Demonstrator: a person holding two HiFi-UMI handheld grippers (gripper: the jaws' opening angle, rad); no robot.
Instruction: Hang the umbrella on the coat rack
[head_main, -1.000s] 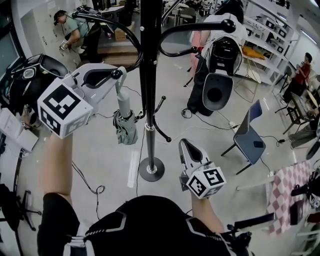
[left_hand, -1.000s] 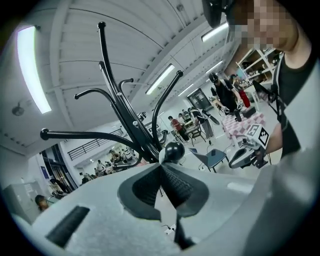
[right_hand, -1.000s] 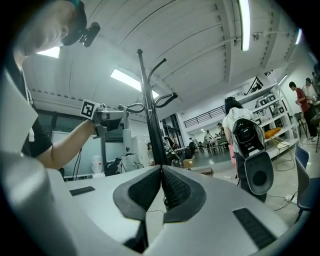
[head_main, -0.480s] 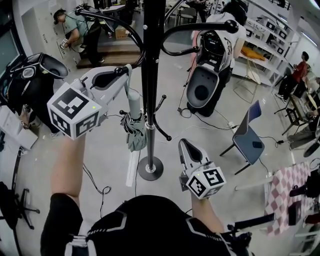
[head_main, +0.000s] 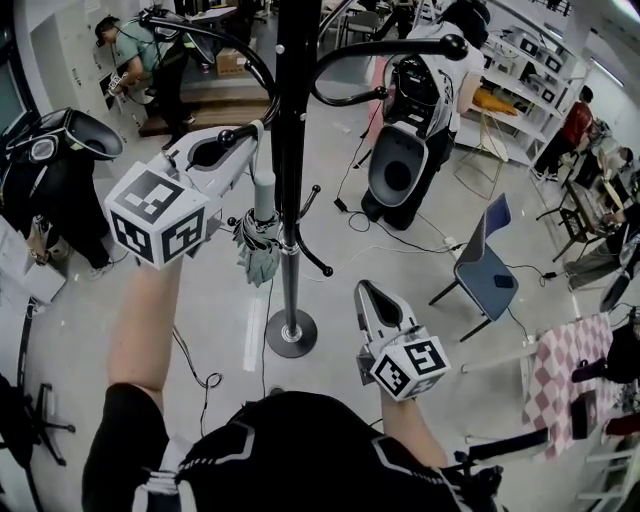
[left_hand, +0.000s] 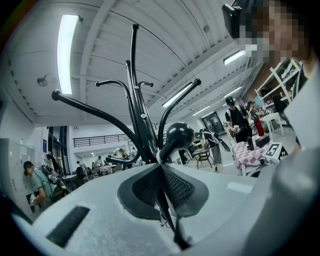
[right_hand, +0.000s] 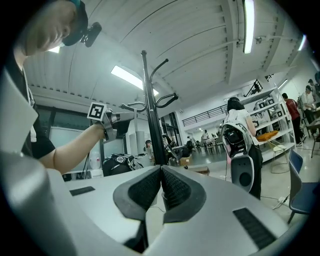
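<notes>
- Left claw: pale grey plastic shell with a dark oval hollow on top, black ribbed pads, and a black slot in the shell at 8 o'clock.
- A cube with black-and-white square markers sits at its rear.
- Right claw: same grey shell, same black pads, with its own marker cube.
- Black short-sleeved top with thin white stripes at the shoulders.

An open lab hall: shelving, floor cables, strip lights.
</notes>
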